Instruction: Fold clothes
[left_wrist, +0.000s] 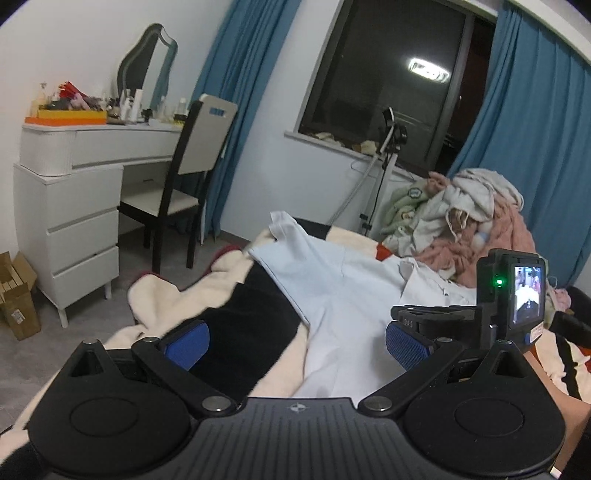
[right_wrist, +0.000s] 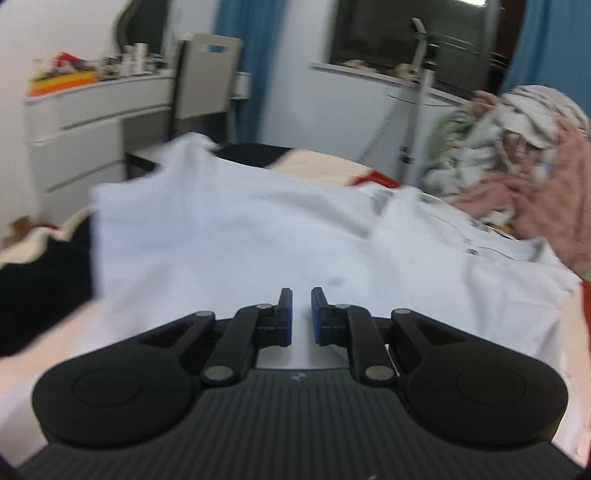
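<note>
We are in a bedroom with blue curtains (left_wrist: 517, 122) and a white dressing table (left_wrist: 74, 184), over a bed covered by a cream, black and red blanket (left_wrist: 236, 321). A white shirt (right_wrist: 240, 240) lies spread across the blanket, a heap of clothes (left_wrist: 461, 218) behind it. Our left gripper (left_wrist: 295, 341) is spread wide above the shirt's edge, empty. Our right gripper (right_wrist: 301, 317) is narrowed to a slim gap over the shirt, gripping nothing.

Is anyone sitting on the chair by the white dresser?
No, the chair at the white dresser has a bare seat, with nobody on it in the left wrist view.
</note>
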